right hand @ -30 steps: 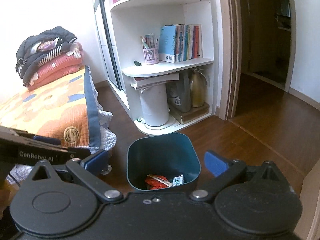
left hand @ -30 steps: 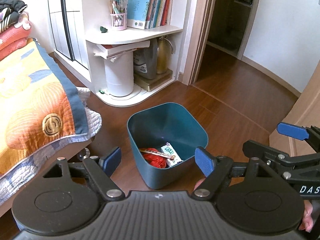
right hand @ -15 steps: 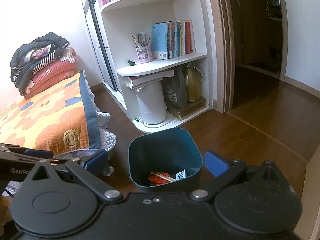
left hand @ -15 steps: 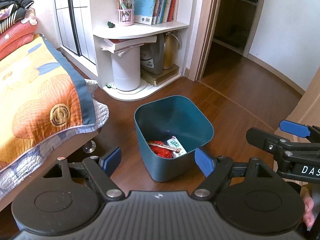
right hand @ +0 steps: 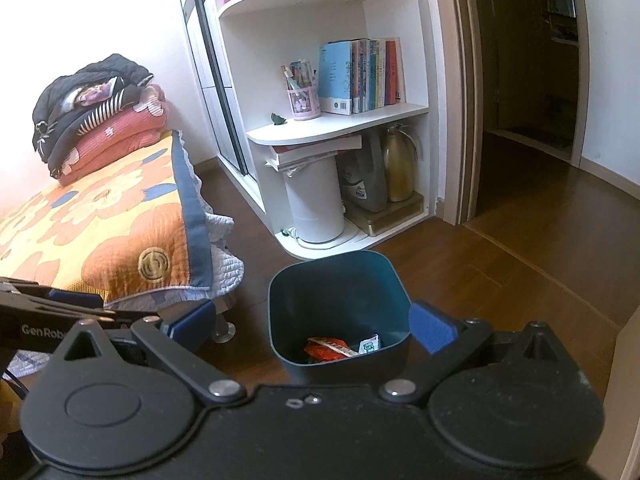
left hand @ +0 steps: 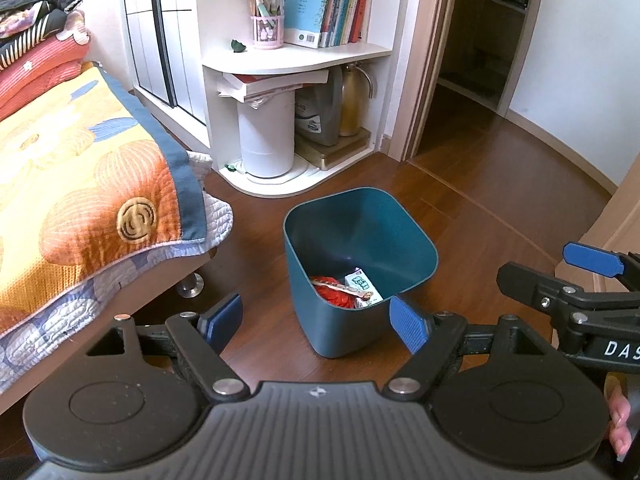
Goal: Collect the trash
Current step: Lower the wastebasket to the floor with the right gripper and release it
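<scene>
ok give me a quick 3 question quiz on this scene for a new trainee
1. True or false: the left gripper is shut on a wrapper.
2. Multiple choice: where does the teal bin stand?
A. on the bed
B. on the wooden floor, in front of the white corner shelf
C. inside the dark doorway
3. Fill in the missing word: the red wrapper and the small white packet lie ____ the bin.

Key:
1. False. Both the left gripper and the right gripper are open and hold nothing.
2. B. It stands on the wooden floor, with the white corner shelf behind it and the bed to one side.
3. inside
</scene>
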The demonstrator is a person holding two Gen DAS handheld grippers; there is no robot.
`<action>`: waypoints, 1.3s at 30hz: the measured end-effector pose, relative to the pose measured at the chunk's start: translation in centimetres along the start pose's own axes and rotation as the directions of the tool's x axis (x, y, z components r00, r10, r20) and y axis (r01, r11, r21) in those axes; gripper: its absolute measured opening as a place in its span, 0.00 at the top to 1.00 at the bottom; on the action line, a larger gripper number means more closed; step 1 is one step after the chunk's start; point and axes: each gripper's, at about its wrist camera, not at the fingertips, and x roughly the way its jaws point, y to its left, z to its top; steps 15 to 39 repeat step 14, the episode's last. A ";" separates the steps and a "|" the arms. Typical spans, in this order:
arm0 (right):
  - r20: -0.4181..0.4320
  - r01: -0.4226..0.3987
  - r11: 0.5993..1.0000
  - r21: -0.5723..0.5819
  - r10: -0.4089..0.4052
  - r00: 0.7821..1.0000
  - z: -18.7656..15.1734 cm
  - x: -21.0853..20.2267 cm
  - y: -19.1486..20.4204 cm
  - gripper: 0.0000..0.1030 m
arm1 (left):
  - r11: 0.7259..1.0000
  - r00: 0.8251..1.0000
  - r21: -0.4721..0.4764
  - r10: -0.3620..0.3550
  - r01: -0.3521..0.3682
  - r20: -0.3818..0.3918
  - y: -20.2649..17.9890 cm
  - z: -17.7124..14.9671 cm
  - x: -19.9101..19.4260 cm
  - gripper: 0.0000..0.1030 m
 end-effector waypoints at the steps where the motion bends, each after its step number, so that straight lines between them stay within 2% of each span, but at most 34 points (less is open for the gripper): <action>1: -0.002 -0.001 1.000 -0.003 0.001 1.000 0.0 0.0 0.1 0.00 | 1.000 1.000 0.002 -0.002 0.002 0.002 0.0 0.0 -0.1 0.22; 39: -0.012 -0.001 1.000 -0.027 0.000 1.000 -0.2 -0.5 0.9 0.00 | 1.000 1.000 -0.001 -0.011 0.011 0.010 0.7 -0.2 -1.1 0.22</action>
